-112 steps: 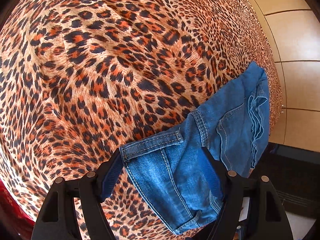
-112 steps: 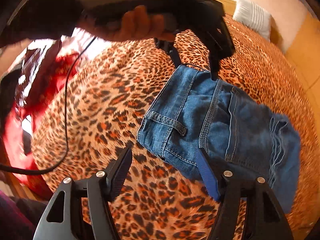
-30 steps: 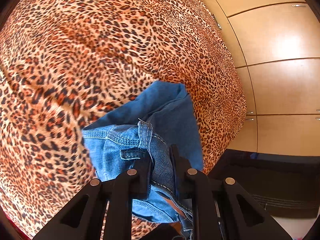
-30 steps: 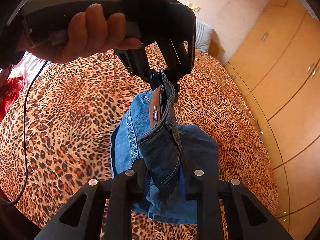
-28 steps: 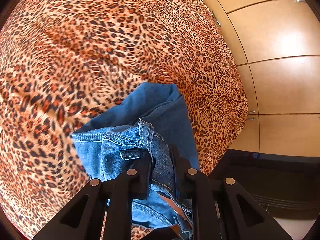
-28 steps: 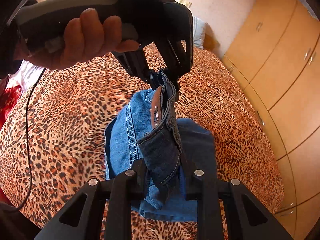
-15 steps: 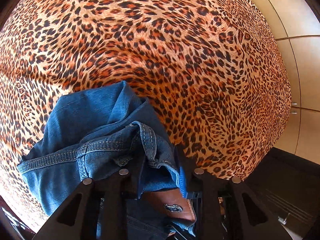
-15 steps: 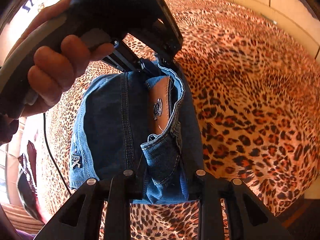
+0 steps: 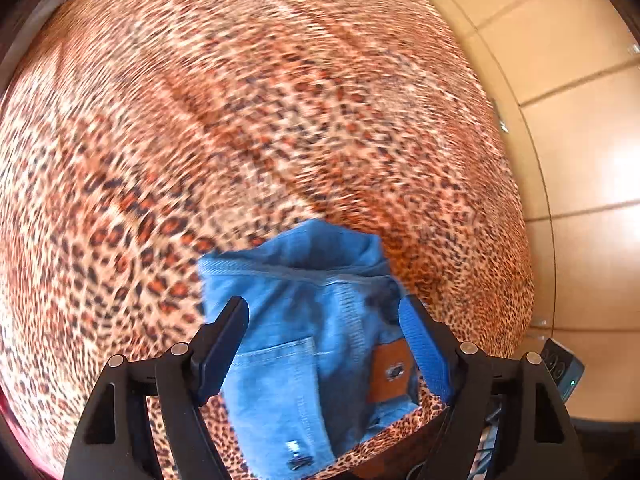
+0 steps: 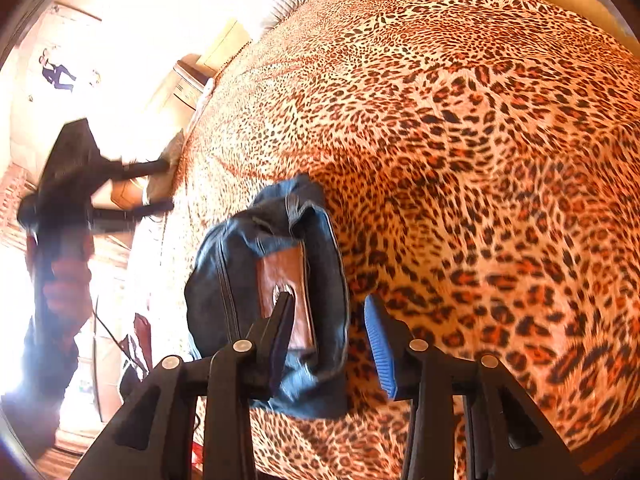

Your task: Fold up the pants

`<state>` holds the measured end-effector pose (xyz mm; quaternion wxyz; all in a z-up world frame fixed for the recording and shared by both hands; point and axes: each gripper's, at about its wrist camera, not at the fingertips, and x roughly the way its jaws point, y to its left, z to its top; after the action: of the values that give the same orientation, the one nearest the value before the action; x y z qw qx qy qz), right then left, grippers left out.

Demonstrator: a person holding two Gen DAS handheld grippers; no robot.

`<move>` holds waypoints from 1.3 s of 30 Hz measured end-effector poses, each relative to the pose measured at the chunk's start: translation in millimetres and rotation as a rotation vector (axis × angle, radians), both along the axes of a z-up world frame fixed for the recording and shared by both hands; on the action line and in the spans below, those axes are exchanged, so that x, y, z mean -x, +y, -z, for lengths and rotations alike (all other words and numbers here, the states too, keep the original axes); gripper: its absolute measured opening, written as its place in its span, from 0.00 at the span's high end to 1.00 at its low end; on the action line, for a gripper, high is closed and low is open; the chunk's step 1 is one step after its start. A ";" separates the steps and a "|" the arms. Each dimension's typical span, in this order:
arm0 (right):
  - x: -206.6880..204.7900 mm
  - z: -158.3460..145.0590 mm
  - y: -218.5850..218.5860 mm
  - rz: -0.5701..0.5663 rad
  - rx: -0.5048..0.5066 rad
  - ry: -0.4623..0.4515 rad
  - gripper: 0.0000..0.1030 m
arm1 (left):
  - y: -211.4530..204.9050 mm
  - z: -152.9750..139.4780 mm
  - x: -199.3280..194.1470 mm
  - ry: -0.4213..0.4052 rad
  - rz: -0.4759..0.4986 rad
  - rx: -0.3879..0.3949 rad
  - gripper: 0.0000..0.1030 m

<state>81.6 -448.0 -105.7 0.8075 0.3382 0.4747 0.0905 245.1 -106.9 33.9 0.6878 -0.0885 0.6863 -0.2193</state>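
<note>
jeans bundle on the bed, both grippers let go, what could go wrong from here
The jeans lie as a lumpy bundle close to the near edge of the leopard bedspread, so they may slump or slide off. The open right gripper has one finger over the leather patch and could snag it.
</note>
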 end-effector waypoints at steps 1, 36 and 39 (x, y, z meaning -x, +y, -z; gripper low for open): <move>-15.6 0.9 1.8 -0.017 -0.002 -0.002 0.53 | 15.1 14.5 3.4 0.044 -0.057 -0.004 0.26; -118.4 36.3 37.2 -0.096 -0.106 0.162 0.99 | 7.3 105.2 -16.3 0.191 -0.202 -0.061 0.40; -121.1 7.7 18.8 -0.083 -0.209 0.057 0.98 | 10.3 87.0 -11.8 0.161 -0.214 -0.002 0.44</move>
<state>202.7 -429.2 -113.4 0.7496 0.4028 0.4990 0.1634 257.0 -96.6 -53.1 0.6499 -0.1779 0.7262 -0.1365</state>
